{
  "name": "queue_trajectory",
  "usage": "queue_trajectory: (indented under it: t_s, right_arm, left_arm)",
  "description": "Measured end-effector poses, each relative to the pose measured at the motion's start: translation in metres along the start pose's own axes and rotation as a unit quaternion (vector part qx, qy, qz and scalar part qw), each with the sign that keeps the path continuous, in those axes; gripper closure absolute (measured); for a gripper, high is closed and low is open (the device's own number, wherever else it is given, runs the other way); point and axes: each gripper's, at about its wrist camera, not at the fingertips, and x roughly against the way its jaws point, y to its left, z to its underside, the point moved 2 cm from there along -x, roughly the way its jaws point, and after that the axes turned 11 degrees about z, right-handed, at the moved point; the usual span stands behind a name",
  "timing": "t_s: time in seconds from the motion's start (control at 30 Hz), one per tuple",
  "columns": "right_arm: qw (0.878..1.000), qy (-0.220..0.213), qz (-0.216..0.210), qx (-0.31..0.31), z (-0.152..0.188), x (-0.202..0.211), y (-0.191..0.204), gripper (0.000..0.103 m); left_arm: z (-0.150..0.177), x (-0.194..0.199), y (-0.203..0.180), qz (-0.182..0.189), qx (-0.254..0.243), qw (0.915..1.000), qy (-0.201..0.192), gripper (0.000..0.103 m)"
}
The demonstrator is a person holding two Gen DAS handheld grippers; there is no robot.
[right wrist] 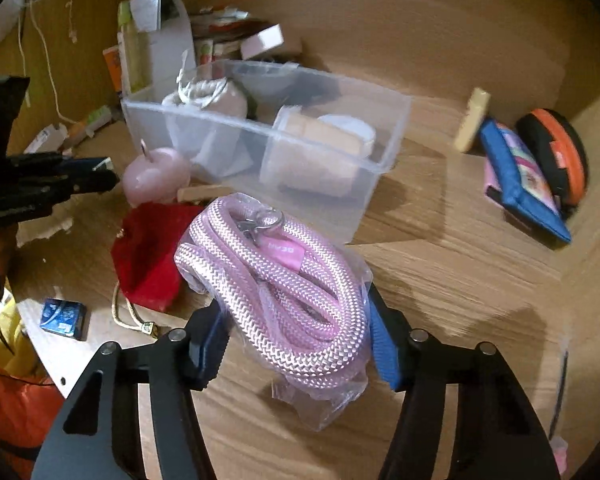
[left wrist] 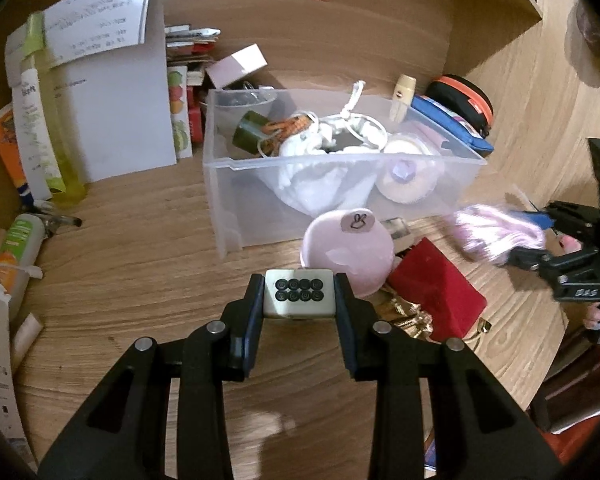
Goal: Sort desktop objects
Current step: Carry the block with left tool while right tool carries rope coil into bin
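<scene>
Left gripper (left wrist: 299,294) clamps a pale cube with black buttons (left wrist: 299,293); right gripper (right wrist: 296,334) clamps a bagged pink braided rope (right wrist: 284,292). Advise lifting both clear of the translucent plastic bin (left wrist: 228,160) rim before release.

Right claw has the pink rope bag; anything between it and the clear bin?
Nothing visible does. The bagged pink rope in the right claw faces the clear bin across bare desk; the bin's top is open.

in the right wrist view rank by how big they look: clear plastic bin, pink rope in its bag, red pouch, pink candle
1. clear plastic bin
2. pink rope, nearest the camera, so it looks bigger than it is
3. red pouch
4. pink candle
</scene>
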Motion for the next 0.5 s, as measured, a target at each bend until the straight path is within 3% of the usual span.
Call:
queue_trajectory:
  t_s: [0.5]
  right_arm:
    - [0.996,-0.077,0.028,-0.031,-0.015,0.042,-0.026,0.046]
  left_arm:
    - [-0.029,0.038,-0.010,-0.022,-0.018,0.9977,-0.061,0.070]
